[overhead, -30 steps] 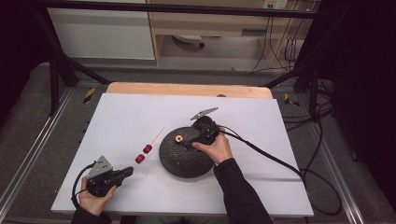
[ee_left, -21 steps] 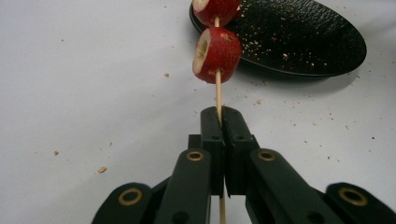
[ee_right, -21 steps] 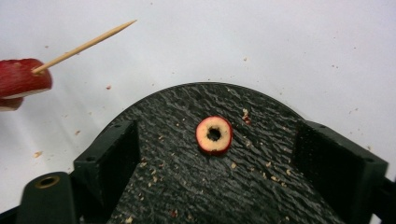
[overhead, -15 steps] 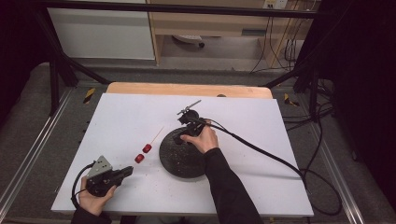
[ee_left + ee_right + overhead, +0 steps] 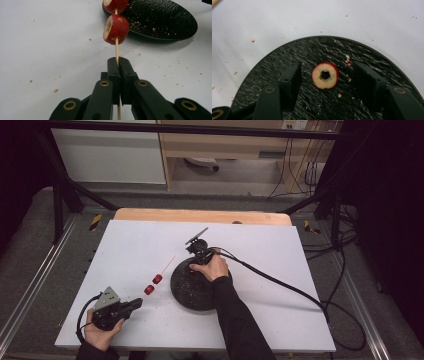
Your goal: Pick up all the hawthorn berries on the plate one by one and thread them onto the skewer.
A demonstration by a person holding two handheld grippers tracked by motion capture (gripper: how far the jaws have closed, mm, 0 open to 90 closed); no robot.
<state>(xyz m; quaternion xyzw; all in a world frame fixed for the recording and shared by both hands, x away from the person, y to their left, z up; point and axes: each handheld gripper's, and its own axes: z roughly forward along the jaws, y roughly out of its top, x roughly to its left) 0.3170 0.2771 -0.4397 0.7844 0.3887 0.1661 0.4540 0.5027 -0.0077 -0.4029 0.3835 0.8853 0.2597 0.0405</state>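
Observation:
A thin wooden skewer (image 5: 116, 51) carries two red cored fruit pieces (image 5: 116, 29), and my left gripper (image 5: 117, 62) is shut on its stick just below them. From above, that left gripper (image 5: 136, 304) lies low at the front left, and the skewer (image 5: 167, 266) slants up toward the black plate (image 5: 192, 292). On the plate (image 5: 324, 50) lies one red fruit slice (image 5: 325, 75) with a hole through its core. My right gripper (image 5: 328, 73) straddles it; its jaws have just been closing, with a gap left on each side. From above, the right gripper (image 5: 196, 255) stands over the plate's far edge.
The white table top (image 5: 280, 285) is dotted with crumbs near the plate. A black cable (image 5: 280, 282) trails from the right gripper to the table's right edge. A wooden strip (image 5: 150, 215) runs along the far edge, with a metal frame around the table.
My right hand has moved left and away across the plate, now covering the fruit slice from above. Its jaws stand narrower. The left gripper and skewer have stayed put.

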